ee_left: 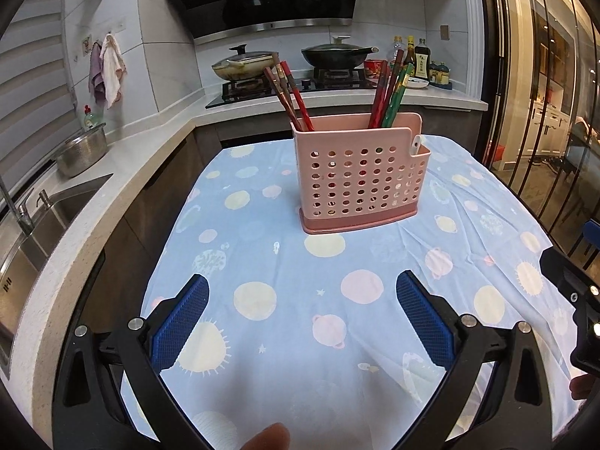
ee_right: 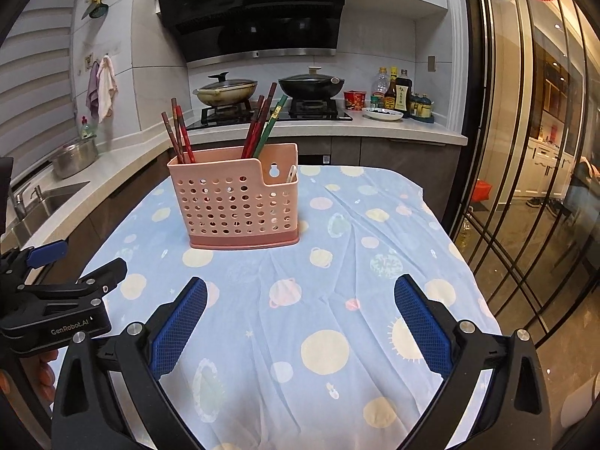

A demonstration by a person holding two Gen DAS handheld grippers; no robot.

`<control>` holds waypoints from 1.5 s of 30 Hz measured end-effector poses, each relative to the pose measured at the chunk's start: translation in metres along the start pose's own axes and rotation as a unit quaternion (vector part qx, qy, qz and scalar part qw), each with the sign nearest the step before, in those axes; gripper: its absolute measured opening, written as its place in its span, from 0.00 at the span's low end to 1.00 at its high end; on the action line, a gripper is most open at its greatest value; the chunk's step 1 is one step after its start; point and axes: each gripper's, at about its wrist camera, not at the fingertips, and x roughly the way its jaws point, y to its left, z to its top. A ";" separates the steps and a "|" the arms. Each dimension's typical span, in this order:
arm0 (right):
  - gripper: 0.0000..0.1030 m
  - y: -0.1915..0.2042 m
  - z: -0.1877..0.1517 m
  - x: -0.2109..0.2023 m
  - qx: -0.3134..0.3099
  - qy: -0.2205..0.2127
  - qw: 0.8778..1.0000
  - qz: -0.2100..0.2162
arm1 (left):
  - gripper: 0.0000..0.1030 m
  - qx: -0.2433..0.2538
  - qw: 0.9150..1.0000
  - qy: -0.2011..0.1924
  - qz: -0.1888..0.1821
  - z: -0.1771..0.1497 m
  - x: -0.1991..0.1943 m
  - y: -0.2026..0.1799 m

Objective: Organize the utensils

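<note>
On the left side the left gripper [ee_left: 302, 305] hangs low over the table with its jaws spread wide and nothing between them, and the right gripper [ee_right: 300, 305], just beside it, is likewise wide apart and empty. Both stand well apart from the pink utensil holder [ee_left: 362, 182], which sits upright near the far middle of the table on the tablecloth [ee_left: 285, 337]. I judge that the task is close to finished or in a pause, because no loose utensil lies on the cloth. If one more piece must be moved, the best way is to approach the holder from above and in line with the sticks, close the pads on the upper part of one pair only, and lift straight up so the light holder does not tip or slide on the cloth. At the left end of the holder lean the dark red chopsticks [ee_left: 287, 93]; further right, a second bunch of red and green chopsticks [ee_left: 390, 90] leans the other way. In the lower notched pocket at the right end a white spoon handle [ee_left: 415, 146] shows. The holder is thin perforated plastic with round holes and a darker drip base. The cloth is soft, pale blue, creased, printed with planets and suns.
</note>
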 end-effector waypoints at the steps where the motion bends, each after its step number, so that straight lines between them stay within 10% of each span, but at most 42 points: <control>1: 0.93 0.001 0.000 0.000 -0.002 0.001 1.000 0.000 | 0.93 0.000 1.000 0.001 0.001 -0.001 0.000 0.001; 45: 0.93 -0.006 -0.009 0.001 0.014 0.003 1.000 -0.014 | 0.93 -0.032 0.999 0.006 0.002 -0.008 -0.007 0.017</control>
